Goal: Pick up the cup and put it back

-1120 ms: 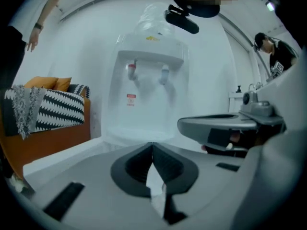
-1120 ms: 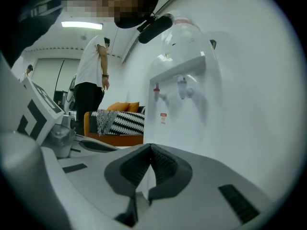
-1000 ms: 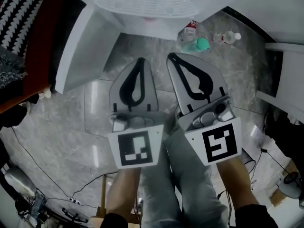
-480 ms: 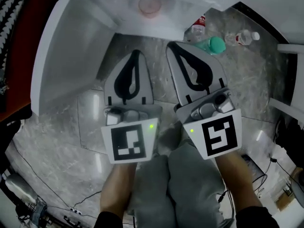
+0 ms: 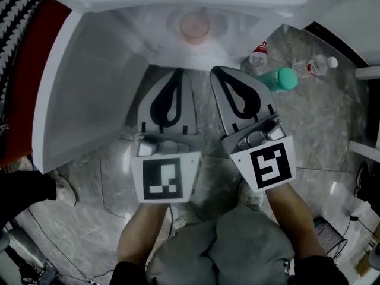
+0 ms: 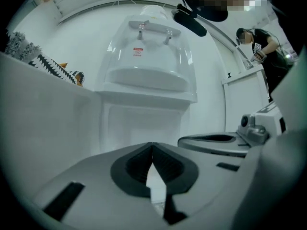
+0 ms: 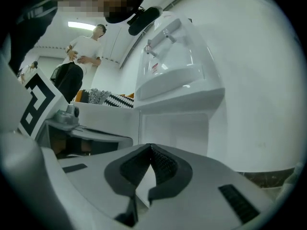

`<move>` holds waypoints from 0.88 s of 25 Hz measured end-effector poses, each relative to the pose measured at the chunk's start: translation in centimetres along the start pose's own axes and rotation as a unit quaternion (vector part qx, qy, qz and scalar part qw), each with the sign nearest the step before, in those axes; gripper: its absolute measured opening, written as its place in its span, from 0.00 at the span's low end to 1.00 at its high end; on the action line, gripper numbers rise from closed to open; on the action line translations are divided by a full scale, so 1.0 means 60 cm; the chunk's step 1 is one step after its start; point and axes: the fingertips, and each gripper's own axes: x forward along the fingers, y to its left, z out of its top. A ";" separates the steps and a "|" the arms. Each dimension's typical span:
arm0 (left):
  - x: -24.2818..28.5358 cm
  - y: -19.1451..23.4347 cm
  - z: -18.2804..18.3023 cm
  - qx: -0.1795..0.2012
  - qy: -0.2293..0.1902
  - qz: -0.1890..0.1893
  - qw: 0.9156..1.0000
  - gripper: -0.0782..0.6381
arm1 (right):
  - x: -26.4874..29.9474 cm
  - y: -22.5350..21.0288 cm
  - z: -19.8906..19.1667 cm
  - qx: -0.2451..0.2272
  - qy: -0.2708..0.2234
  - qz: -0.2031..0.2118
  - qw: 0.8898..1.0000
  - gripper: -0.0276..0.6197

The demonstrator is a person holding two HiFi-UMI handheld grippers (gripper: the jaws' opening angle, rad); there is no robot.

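A small pink cup (image 5: 195,27) stands in the white water dispenser's (image 5: 119,70) recess, seen from above at the top of the head view. My left gripper (image 5: 176,73) and right gripper (image 5: 215,70) hover side by side over the floor in front of the dispenser, tips pointing at it, a short way below the cup. Both are shut with nothing between the jaws. In the left gripper view the left gripper's tips (image 6: 152,145) meet in front of the dispenser (image 6: 144,80). The right gripper's tips (image 7: 151,146) also meet, facing the dispenser (image 7: 177,80). The cup does not show in either gripper view.
A green-capped bottle (image 5: 279,79) and two clear bottles (image 5: 258,53) (image 5: 320,65) lie on the marble floor right of the dispenser. The person's legs fill the bottom of the head view. Another person (image 7: 86,51) stands far off in the background.
Both grippers have come closer to the dispenser. Its recess and the pink cup have slid down into plain view. Both pairs of jaws stayed shut.
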 end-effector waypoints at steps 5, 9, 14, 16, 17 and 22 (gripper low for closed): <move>0.011 0.015 -0.033 0.006 -0.011 0.003 1.000 0.13 | 0.014 0.002 -0.035 0.005 -0.022 -0.005 1.000 0.05; 0.013 0.028 -0.050 0.024 -0.022 0.027 0.999 0.13 | 0.014 -0.004 -0.073 0.043 -0.023 -0.025 0.998 0.05; 0.001 0.032 -0.067 0.027 -0.022 0.056 0.998 0.13 | -0.003 -0.008 -0.098 0.079 -0.013 -0.034 0.996 0.05; -0.008 0.033 -0.075 0.028 -0.019 0.055 0.998 0.13 | -0.006 -0.011 -0.095 0.076 -0.015 -0.036 0.996 0.05; -0.013 0.037 -0.080 0.023 -0.016 0.057 0.998 0.13 | -0.007 -0.011 -0.094 0.074 -0.015 -0.035 0.997 0.05; -0.029 0.051 -0.086 0.013 -0.019 0.064 0.998 0.13 | -0.007 0.000 -0.100 0.051 -0.011 -0.032 0.998 0.05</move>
